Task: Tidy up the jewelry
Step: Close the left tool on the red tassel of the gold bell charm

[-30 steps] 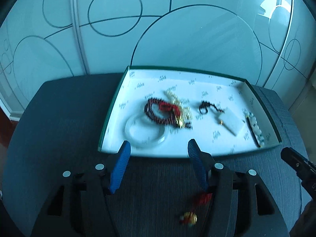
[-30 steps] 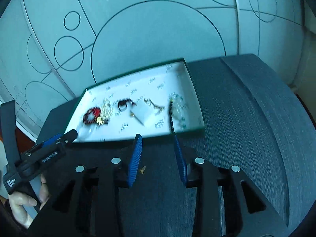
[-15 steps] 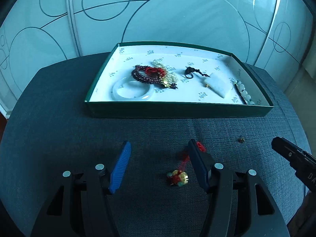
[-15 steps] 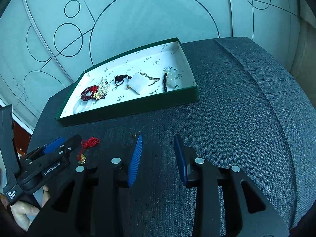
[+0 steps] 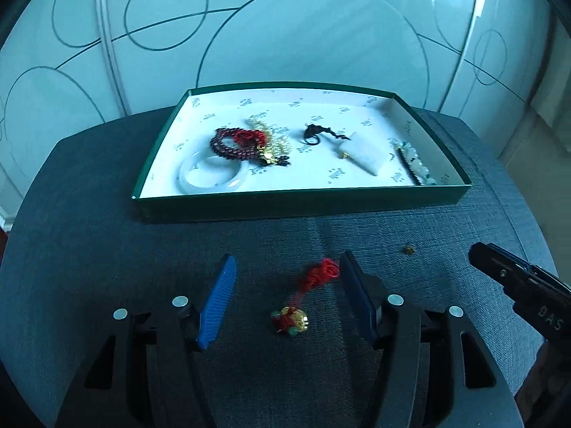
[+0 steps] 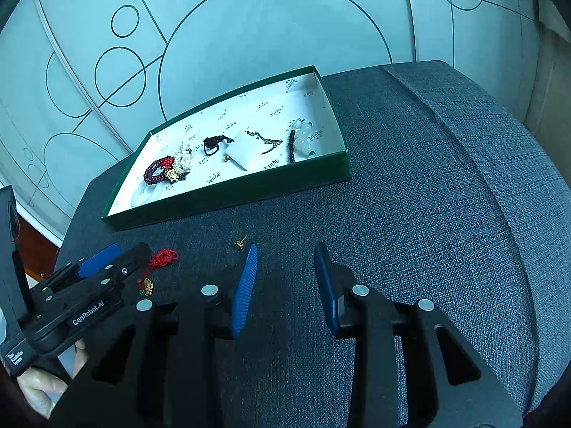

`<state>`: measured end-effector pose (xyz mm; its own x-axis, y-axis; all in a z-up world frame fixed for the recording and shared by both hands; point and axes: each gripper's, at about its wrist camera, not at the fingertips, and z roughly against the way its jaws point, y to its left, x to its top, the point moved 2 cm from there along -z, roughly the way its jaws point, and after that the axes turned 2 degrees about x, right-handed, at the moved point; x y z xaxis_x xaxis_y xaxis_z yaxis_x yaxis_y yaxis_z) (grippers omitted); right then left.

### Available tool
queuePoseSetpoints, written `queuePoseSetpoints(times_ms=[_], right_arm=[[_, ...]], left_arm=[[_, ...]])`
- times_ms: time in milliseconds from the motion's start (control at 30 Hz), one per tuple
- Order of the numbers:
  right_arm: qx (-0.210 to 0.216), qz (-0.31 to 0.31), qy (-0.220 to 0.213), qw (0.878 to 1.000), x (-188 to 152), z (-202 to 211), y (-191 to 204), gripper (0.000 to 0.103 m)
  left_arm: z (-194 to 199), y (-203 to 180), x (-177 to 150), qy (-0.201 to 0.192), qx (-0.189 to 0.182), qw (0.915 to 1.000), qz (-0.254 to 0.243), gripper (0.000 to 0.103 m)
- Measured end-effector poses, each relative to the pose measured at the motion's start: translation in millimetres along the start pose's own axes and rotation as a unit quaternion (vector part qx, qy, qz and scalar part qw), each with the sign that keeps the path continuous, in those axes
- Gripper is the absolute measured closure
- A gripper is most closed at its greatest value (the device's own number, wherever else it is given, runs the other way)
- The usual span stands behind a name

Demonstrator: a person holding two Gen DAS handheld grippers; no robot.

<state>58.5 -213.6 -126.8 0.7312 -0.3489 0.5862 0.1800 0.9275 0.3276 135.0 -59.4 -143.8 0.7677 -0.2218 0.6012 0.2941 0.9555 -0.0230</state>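
A green tray with a white lining holds a white bangle, dark red beads, a pearl piece, a black cord, a white pendant and a bead bracelet. A red-cord charm with a gold bead lies on the grey cloth between my left gripper's open fingers; it also shows in the right wrist view. A small gold earring lies just left of my open, empty right gripper, and shows in the left wrist view.
The grey cloth surface is rounded and drops off at right and left. A pale wall with circle patterns stands behind the tray. The right gripper's tip enters the left wrist view at right.
Both grippers have pulled back from the tray toward the near cloth. The red-cord charm now lies between the left fingers, and the earring has come beside the right gripper.
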Motion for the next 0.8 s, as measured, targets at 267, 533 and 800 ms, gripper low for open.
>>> queuePoseSetpoints(times_ms=[267,533,800], right_arm=[[0.001,0.002,-0.001,1.000,0,2,2,0.070],[0.002,0.010,0.006,1.000,-2,-4,10,0.070],[0.005,0.036,0.015,0.999,-1,-23,38,0.071]], left_arm=[[-19,-3,-9,0.023,0.003,0.9997,-0.010,0.059],[-20,9,-10,0.014,0.021,0.9996,-0.009,0.093],[-19,27,-7,0.006,0.034,0.9994,0.007,0.093]])
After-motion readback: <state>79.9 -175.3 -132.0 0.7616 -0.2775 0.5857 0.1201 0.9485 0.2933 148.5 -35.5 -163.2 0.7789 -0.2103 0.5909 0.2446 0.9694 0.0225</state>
